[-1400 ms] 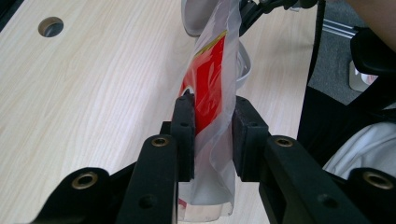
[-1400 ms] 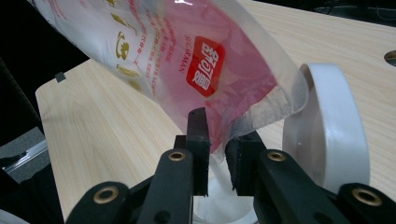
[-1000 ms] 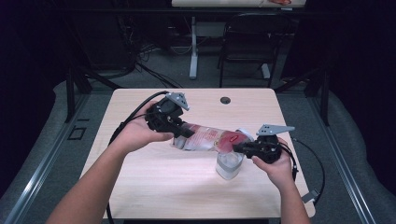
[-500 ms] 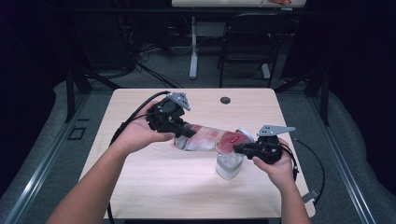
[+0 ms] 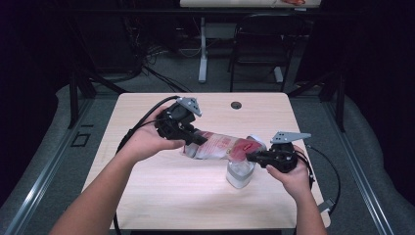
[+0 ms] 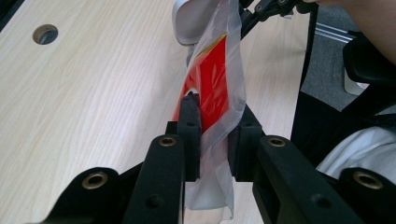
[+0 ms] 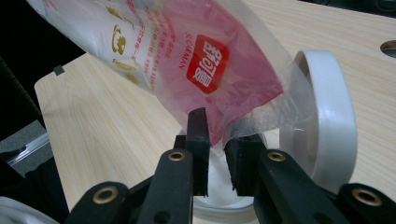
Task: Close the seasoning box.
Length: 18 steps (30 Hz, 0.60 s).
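Your left gripper (image 5: pixel 193 138) and right gripper (image 5: pixel 252 157) each pinch the crinkly clear-and-red plastic pouch (image 5: pixel 221 145) above the white round container (image 5: pixel 240 172).

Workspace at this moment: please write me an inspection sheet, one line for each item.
Surface: light wooden table with a round cable hole.
Job's things: red and clear plastic bag held off the table between both grippers, its lower end over a white container with a hinged lid.
Clutter: nothing seen.
Grippers: left gripper shut on the bag's sealed end; right gripper shut on the bag's other end, above the container.
Cables: one black cable trails from the left gripper, another from the right.
Surroundings: dark room, grey floor, a chair and another table behind.
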### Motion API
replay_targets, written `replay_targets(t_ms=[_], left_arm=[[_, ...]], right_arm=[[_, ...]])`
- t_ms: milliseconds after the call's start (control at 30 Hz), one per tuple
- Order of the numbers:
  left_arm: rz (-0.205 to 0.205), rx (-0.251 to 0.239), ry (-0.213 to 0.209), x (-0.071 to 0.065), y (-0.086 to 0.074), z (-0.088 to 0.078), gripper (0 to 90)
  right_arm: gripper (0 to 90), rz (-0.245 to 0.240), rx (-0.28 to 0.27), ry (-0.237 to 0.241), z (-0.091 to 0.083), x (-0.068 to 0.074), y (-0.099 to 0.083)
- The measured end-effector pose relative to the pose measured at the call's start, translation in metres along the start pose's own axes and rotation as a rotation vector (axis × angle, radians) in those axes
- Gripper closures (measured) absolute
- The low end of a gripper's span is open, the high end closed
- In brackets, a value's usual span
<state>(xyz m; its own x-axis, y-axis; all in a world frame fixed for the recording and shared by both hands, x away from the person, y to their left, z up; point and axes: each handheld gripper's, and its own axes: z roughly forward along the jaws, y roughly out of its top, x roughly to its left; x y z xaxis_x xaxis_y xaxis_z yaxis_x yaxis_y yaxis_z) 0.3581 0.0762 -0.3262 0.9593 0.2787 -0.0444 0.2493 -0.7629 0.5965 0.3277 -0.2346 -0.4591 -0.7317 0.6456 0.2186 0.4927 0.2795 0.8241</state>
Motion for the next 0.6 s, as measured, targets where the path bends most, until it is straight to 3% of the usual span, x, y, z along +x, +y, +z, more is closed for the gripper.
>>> replay_targets(t_ms=[600], left_arm=[[0.004, 0.004, -0.004, -0.0008, 0.0040, 0.0002, 78.0]], right_arm=[[80.5, -0.004, 0.030, 0.036, -0.0048, -0.0016, -0.0004]])
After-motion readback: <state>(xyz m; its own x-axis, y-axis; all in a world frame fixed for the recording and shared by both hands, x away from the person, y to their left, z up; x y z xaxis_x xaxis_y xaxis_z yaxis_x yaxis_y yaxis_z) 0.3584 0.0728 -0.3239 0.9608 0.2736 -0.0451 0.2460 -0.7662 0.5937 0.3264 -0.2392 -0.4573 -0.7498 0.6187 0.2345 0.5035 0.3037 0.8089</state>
